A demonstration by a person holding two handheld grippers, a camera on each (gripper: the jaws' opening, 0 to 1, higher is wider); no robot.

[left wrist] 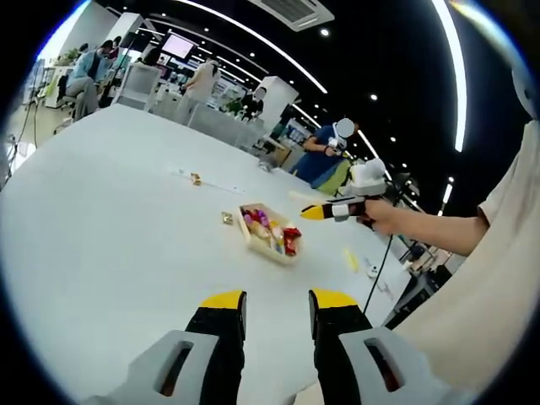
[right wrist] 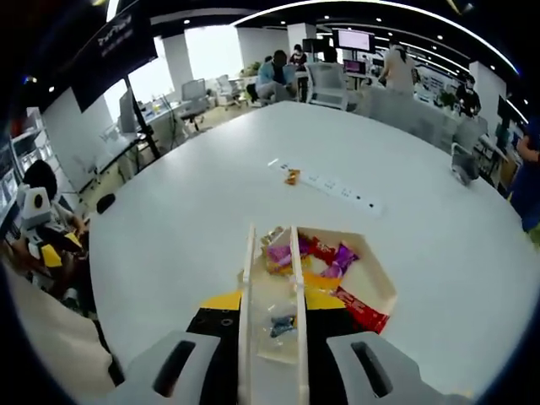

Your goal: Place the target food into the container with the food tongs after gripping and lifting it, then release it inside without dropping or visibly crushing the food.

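The right hand-held gripper [right wrist: 268,308] is clenched on one pair of food tongs [right wrist: 272,295], tips over the single container [right wrist: 371,278] of wrapped snacks on the counter [right wrist: 169,211]. The left hand-held gripper [left wrist: 277,308] hangs released. Squeezing too hard could crush a snack; a loose grip risks dropping it.

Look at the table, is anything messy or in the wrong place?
A few things stand out. One small gold-wrapped snack lies on the white table beside the pale wooden box of wrapped snacks, not in it. Another small snack sits farther off by the white power strip. Nothing looks spilled or broken.
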